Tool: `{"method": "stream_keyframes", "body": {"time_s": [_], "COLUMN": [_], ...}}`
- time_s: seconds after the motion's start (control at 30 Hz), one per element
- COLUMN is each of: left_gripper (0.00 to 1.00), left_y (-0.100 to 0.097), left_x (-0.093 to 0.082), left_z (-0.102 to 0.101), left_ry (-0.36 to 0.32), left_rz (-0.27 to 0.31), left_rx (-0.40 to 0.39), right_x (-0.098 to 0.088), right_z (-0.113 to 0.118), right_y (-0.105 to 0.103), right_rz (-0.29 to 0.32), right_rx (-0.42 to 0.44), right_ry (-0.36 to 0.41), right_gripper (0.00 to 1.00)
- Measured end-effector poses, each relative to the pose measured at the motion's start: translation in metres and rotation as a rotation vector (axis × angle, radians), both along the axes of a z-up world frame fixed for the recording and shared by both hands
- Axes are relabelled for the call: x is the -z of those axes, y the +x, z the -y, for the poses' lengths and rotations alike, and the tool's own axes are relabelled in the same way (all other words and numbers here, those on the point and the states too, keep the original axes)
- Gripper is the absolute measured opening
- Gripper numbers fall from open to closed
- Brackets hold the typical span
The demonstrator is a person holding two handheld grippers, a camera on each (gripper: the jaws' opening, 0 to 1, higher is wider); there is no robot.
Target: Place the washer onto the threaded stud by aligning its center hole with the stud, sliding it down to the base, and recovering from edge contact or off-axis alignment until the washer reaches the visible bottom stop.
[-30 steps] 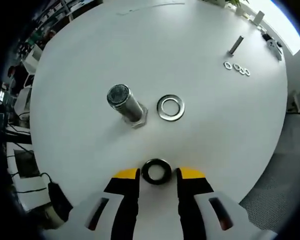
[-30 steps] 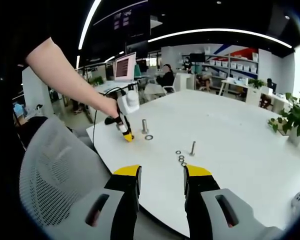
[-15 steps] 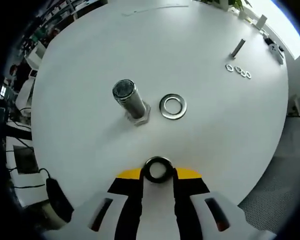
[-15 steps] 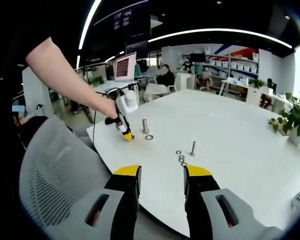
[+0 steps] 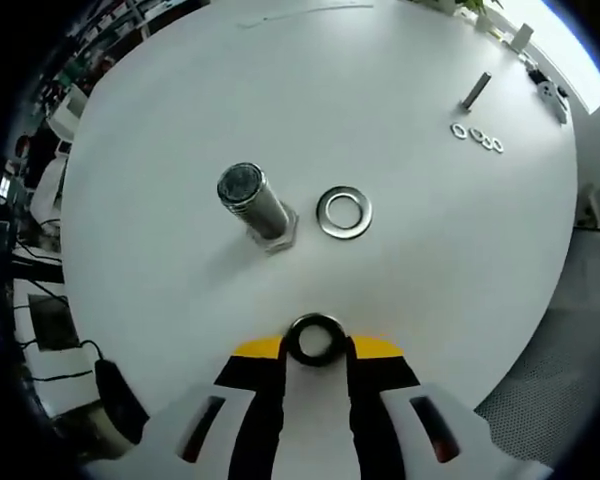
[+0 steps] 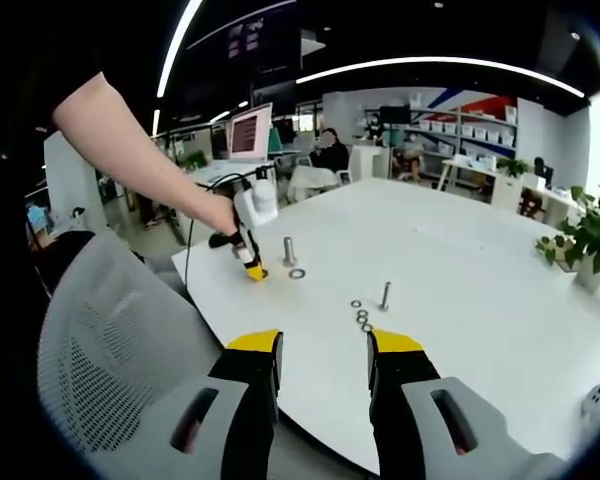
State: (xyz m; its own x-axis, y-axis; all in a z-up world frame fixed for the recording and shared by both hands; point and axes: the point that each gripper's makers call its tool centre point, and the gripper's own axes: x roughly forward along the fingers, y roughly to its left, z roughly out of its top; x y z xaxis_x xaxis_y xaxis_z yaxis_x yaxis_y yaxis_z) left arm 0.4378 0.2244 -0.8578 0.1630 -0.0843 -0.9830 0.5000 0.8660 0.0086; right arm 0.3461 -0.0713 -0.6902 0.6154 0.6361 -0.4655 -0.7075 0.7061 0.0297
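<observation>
Washer (image 5: 315, 339) sits pinched between my left gripper's (image 5: 315, 348) yellow-tipped jaws, dark ring lying flat on the white table (image 5: 410, 120). Left gripper view: threaded stud (image 5: 254, 205) upright on its hex base, beyond the jaws and left of a second, silver washer (image 5: 344, 212) lying just beside it. Far edge: smaller bolt (image 5: 474, 90) and a row of small washers (image 5: 477, 137), too tiny to count surely.

Right gripper view: my right gripper (image 6: 324, 350) has jaws parted, nothing between them, held off the table edge above a grey mesh chair (image 6: 110, 340). Shows what the left view can't: my forearm (image 6: 140, 160) and the left gripper's tip down on the table near the stud (image 6: 289, 251). Held washer hidden there behind the jaw tips.

Versus a second ago: left jaws were spread with the washer loose between them; now clamped on it. Right gripper unchanged.
</observation>
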Motion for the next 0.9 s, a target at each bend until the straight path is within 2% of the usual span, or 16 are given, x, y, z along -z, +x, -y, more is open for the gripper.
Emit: {"method": "stream_keyframes", "body": {"time_s": [0.13,0.23,0.37,0.43,0.53,0.9], "left_gripper": [0.25,0.25,0.24,0.21,0.21,0.19], "left_y": [-0.0001,-0.0008,-0.0014,0.0013,-0.0015,-0.0031], "left_x": [-0.0006,0.0005,-0.0001,-0.0003,-0.0021,-0.0029], "left_z": [0.0014,0.0025,0.0033,0.0035,0.0039,0.0046], "left_ry": [-0.029,-0.011,0.001,0.007,0.001,-0.028], "left_rz": [0.010,0.001,-0.009,0.009,0.005,0.038], "left_rx": [-0.051,-0.007,-0.020,0.018,-0.013,-0.028], "right_x": [-0.0001,0.0000,0.0005,0.0007,0.0008,0.0005], "right_z": [0.0005,0.0006,0.0007,0.0011,0.0014,0.0020], "right_y": [0.0003,0.0004,0.0005,0.0007,0.0009,0.0013], "right_rz": [0.001,0.002,0.001,0.001,0.002,0.003], "right_rx": [0.003,0.004,0.003,0.005,0.007,0.010], "right_ry": [0.000,-0.002,-0.005,-0.006,-0.007,-0.008], "right_gripper": [0.36,0.36,0.36,0.36,0.36,0.36]}}
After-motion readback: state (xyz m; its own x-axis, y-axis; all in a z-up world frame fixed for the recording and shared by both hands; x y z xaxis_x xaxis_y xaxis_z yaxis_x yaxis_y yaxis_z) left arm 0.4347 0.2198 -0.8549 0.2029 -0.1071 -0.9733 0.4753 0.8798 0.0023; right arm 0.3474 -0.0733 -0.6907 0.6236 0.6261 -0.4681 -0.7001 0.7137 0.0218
